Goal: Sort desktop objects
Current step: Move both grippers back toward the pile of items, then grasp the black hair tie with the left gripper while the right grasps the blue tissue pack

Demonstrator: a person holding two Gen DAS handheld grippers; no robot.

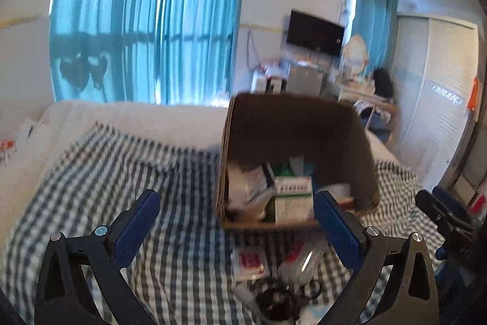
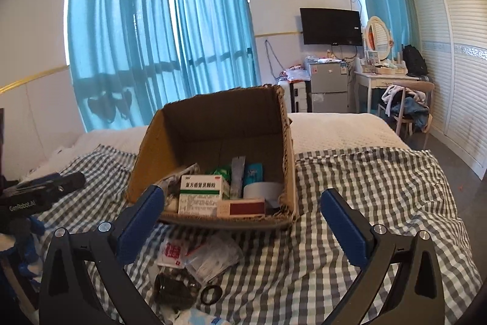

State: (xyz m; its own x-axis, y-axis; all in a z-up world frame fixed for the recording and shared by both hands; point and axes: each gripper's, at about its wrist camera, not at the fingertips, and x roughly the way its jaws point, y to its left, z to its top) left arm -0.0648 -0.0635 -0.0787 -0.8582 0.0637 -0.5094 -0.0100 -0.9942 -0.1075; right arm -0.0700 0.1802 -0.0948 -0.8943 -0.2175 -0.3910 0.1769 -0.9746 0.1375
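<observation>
Cardboard box (image 2: 213,124) stands on the checked sheet (image 2: 365,203) of the bed, open side tipped toward both cameras, its long axis running left to right across the bed. Inside it, a green-and-white medicine carton (image 2: 202,194) stands upright near the front, printed face toward the right wrist camera. Just right of the carton, a flat red-and-cream packet (image 2: 242,207) lies along the box's front lip, long axis left to right. Behind these a grey sachet (image 2: 237,175) and a teal packet (image 2: 254,172) stand upright, and a white roll (image 2: 263,191) sits beside them.

On the sheet in front of the box lies a loose pile: a white bag with red print (image 2: 172,253), a clear plastic bag (image 2: 210,258) touching it, a dark round object (image 2: 173,290) and a black ring (image 2: 211,294) nearest the camera.

Right hand-held gripper (image 2: 243,221) hangs above this pile with its blue-padded jaws spread wide and nothing between them. Left hand-held gripper (image 1: 237,224) is likewise wide apart and empty, pointing at the box's front left corner from a spot further left; its picture is blurred. In that view the carton (image 1: 293,200) shows between the pads, and the pile sits low in the frame, the red-printed bag (image 1: 251,261) beside the clear bag (image 1: 299,261).
</observation>
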